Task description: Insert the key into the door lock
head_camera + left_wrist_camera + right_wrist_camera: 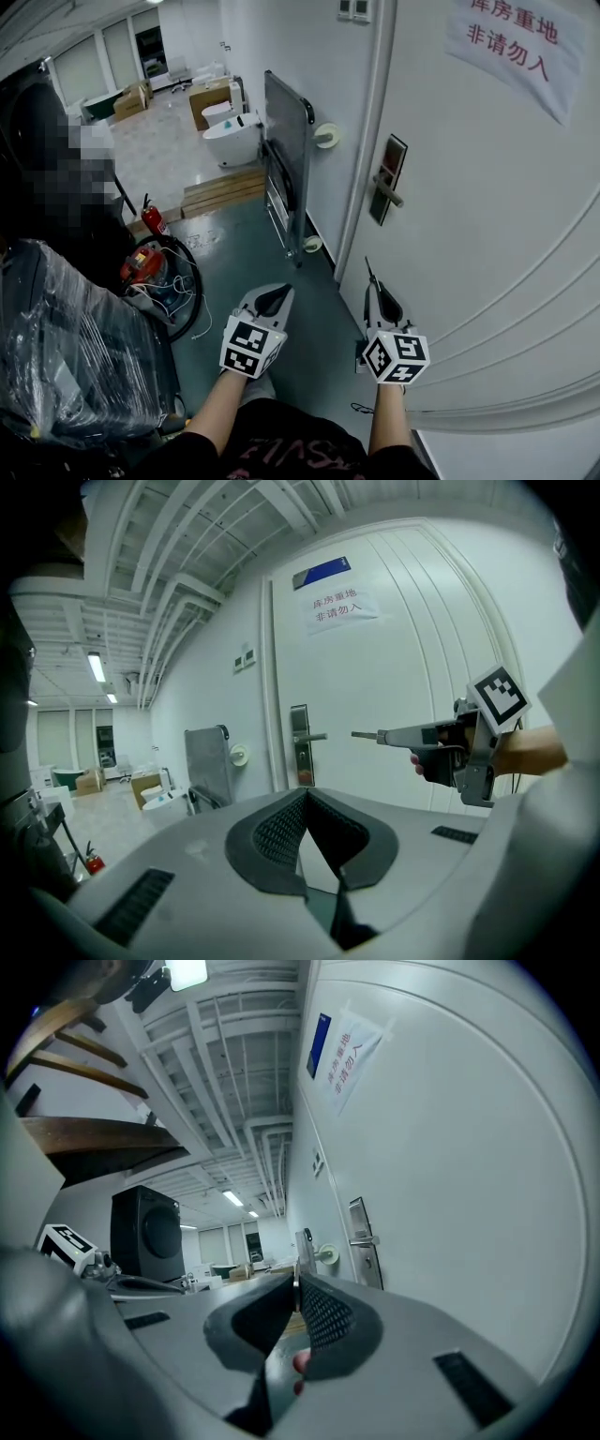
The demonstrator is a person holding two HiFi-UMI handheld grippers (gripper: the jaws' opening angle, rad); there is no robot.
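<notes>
Gripping the key (365,734), your right tool (296,1290) is clenched on it, and a thin metal blade juts past the tips. Your left tool (302,797) has its jaws pressed together with nothing between them. Farther ahead, clear of the key, the door lock (387,180) is a dark plate with a lever handle on the white door (497,244).

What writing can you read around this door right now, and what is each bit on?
"库房重地 非请勿入": red characters in two lines on the paper sign taped to the door.
Blue plate above the door: too small to read.
Red print on the person's shirt: cut off and blurred, not readable.
</notes>
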